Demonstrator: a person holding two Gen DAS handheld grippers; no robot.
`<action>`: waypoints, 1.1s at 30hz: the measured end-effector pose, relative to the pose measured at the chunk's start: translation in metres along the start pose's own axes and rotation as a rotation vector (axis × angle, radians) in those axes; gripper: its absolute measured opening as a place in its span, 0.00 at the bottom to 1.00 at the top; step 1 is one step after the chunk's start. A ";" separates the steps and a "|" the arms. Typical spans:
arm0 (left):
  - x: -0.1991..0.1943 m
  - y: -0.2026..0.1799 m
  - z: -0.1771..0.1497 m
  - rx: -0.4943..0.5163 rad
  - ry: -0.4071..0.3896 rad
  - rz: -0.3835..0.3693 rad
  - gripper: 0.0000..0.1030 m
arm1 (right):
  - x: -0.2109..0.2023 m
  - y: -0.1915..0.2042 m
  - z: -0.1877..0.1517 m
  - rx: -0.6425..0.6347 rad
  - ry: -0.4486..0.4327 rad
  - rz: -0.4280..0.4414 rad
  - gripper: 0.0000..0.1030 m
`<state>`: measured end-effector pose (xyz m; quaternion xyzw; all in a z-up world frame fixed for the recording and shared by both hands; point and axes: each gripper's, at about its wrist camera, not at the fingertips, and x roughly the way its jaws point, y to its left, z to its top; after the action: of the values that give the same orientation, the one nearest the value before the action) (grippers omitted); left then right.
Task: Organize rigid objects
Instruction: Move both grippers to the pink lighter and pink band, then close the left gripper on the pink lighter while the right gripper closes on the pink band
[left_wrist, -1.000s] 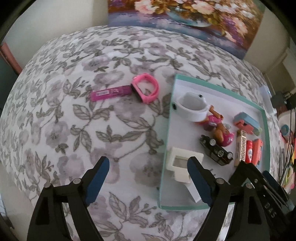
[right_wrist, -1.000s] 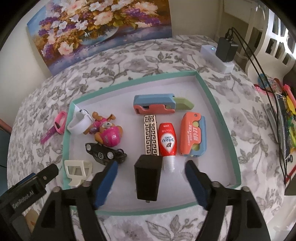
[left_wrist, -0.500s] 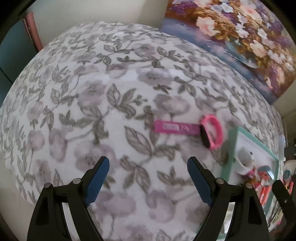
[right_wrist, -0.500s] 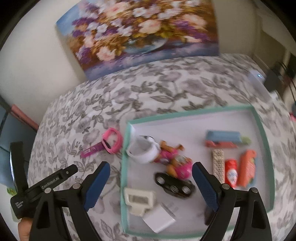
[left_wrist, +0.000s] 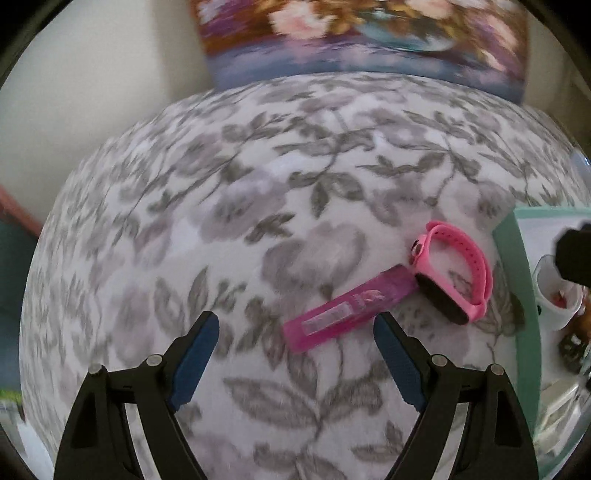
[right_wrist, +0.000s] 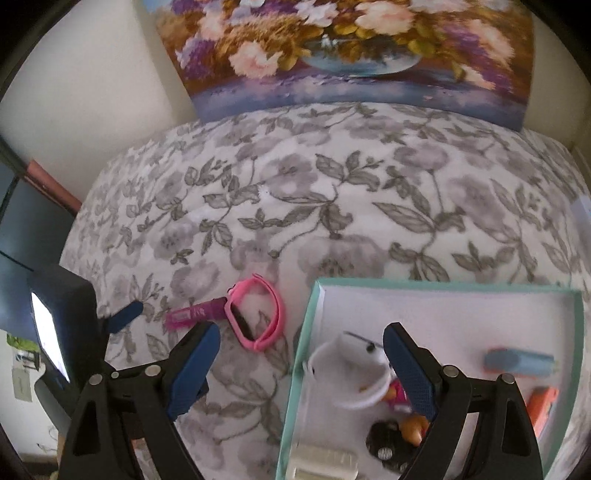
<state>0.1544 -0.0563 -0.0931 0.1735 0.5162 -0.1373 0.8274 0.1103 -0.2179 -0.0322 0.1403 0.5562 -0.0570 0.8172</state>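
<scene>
Tablecloth (left_wrist: 258, 206), grey floral, soft and cushioned under everything; expect small items to sink slightly when you press down on them.

Tray (right_wrist: 443, 295), teal-rimmed with a white floor, sits at 5 o'clock in the right wrist view and already holds the white band, toy figure, toy car and the coloured cases. It is rigid, and the rim is a lip you must clear.

Pink watch band (left_wrist: 458, 273) lies on the cloth outside the tray, at 3 o'clock in the left wrist view, loop standing on edge with its dark face downward. It looks light, rubbery and springy (likely to squash and pop out if pinched across the loop). Take it across the dark stiff face instead.

Magenta tube (left_wrist: 347, 310) lies flat, its far end touching the band, at about 12 to 1 o'clock from your left gripper (left_wrist: 295, 354). It looks light, stiff, smooth plastic and probably slick. Grip mid-length across the narrow width, clear of the band.

Left gripper: jaws spread wide, nothing held, tube's near end just ahead of the right pad. Right gripper (right_wrist: 299, 369): spread wide and empty, straddling the tray's left rim.
</scene>
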 end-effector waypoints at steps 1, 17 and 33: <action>0.003 -0.003 0.002 0.036 -0.010 -0.004 0.82 | 0.004 0.000 0.003 -0.005 0.008 -0.002 0.89; 0.012 0.045 0.003 -0.146 -0.007 -0.180 0.20 | 0.043 0.054 0.015 -0.214 0.058 -0.038 0.71; 0.010 0.045 -0.003 -0.129 0.005 -0.093 0.20 | 0.071 0.074 0.002 -0.297 0.103 -0.142 0.62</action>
<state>0.1748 -0.0155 -0.0969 0.0959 0.5336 -0.1416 0.8283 0.1572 -0.1441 -0.0844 -0.0191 0.6082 -0.0245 0.7932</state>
